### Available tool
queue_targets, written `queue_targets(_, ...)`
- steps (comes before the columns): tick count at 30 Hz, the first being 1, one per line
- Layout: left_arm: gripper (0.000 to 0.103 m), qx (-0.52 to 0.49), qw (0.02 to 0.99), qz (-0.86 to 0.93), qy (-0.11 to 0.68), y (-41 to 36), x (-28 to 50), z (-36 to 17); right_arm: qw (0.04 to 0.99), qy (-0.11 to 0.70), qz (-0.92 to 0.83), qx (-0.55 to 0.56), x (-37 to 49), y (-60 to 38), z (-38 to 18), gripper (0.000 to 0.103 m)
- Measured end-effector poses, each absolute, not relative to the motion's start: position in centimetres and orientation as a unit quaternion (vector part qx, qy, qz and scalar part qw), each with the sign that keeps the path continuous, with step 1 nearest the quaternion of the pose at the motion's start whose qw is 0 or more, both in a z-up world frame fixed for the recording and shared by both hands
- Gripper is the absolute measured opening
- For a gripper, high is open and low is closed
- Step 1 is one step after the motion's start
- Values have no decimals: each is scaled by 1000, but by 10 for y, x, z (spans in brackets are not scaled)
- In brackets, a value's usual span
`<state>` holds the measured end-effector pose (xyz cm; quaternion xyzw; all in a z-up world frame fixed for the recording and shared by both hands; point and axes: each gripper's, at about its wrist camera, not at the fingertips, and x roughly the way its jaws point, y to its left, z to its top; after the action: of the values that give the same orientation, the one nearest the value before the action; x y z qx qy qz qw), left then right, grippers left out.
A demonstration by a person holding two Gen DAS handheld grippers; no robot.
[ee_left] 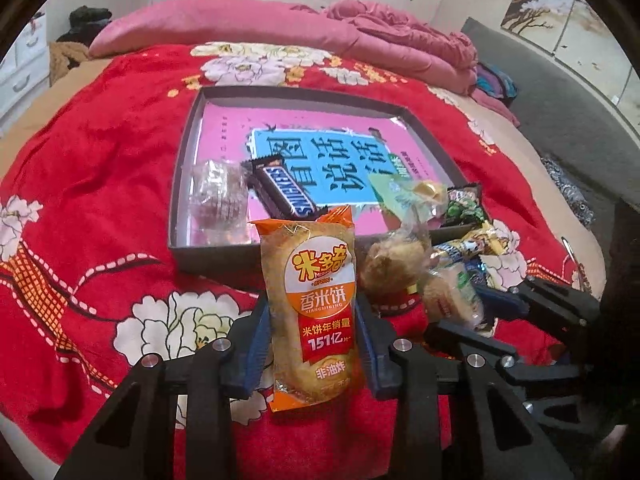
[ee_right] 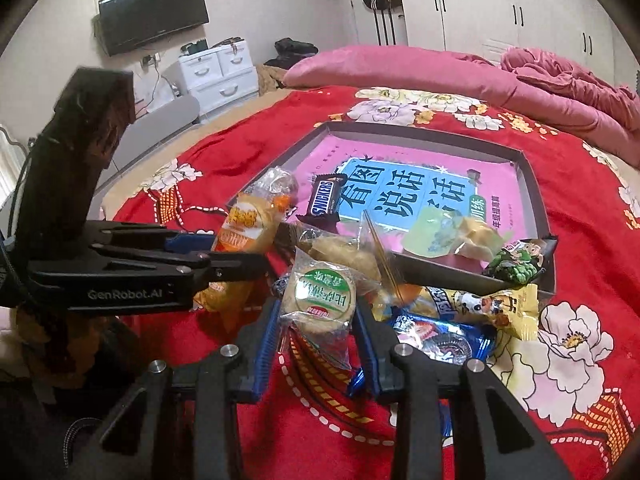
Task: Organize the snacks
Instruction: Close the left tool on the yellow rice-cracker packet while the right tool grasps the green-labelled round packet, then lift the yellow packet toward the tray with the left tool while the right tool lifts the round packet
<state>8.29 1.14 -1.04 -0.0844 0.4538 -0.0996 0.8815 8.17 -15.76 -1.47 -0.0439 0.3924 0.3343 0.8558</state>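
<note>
My left gripper (ee_left: 313, 320) is shut on an orange rice cracker pack (ee_left: 316, 300), held upright just in front of the dark tray (ee_left: 216, 254). The right wrist view shows that same pack (ee_right: 248, 228) at the tray's near left corner. My right gripper (ee_right: 316, 320) is shut on a round pastry in a clear wrapper with a green label (ee_right: 320, 298), lifted over a pile of loose snacks. Inside the tray lie a Snickers bar (ee_left: 286, 192), a clear-wrapped pastry (ee_left: 218, 198) and a green jelly pack (ee_right: 432, 232).
A green pea pack (ee_right: 520, 264) leans on the tray's near right corner. A yellow pack (ee_right: 492, 304), a blue pack (ee_right: 440, 340) and a brown wrapped pastry (ee_right: 344, 256) lie on the red floral blanket (ee_right: 560, 380). Pink quilts (ee_left: 360, 36) are heaped behind the tray.
</note>
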Motion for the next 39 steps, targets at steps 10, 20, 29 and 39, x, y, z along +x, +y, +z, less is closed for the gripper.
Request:
queue_targets(10,40,-97,892,-99,429,17,79,-1,858,380,342,-37,80,-155,-10,37)
queue_targets(20,40,-111,905,-101,399,22,77,11,870,362,335,-8,85,-164,3,37)
queue_targets(29,40,-120,909,-94,388,24,79,16,874,358,328,0,90,-164,6,37)
queue_targets(39,40,-129,912,-88,380,30,81,18,881,354,315,12,94,-170,8,37)
